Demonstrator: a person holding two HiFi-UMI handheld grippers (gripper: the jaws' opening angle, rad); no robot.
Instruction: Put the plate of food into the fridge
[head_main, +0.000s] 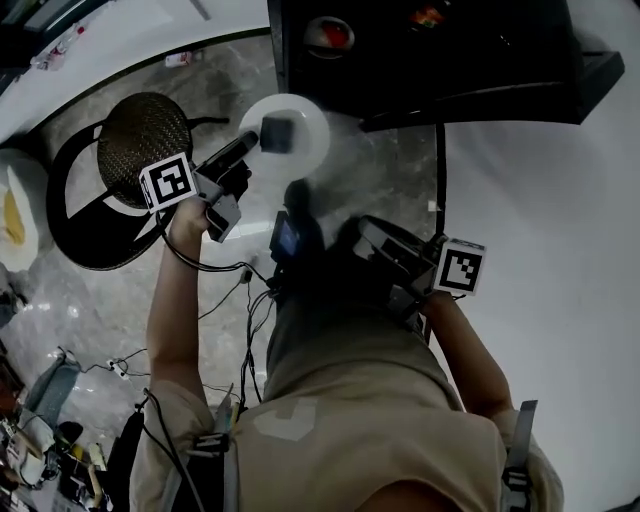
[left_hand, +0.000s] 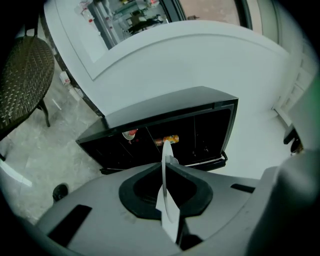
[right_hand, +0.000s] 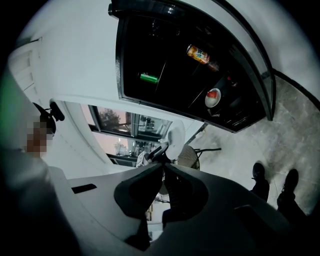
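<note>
Marble floor (head_main: 90, 300) before open fridge (head_main: 430, 60): left gripper (head_main: 248, 142) clamps rim of white plate (head_main: 305, 120) carrying dark food (head_main: 277, 134); right gripper (right_hand: 164, 167) jaws together, empty.

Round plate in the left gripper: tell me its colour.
The round plate is plain white, best in the head view.

You are standing on a grey marbled floor (head_main: 70, 300), your dark shoes (right_hand: 260, 176) resting on it. A black chair (head_main: 143, 135) with a woven seat is standing on it at your left, and loose cables (head_main: 120, 365) are trailing across it beside you. The open black fridge (left_hand: 165, 107) is standing on the floor ahead. Its shelves are carrying a white bowl (left_hand: 129, 134) with something red in it, an orange bottle (left_hand: 169, 139) lying on its side, and a green can (right_hand: 148, 77) lying in another compartment.
</note>
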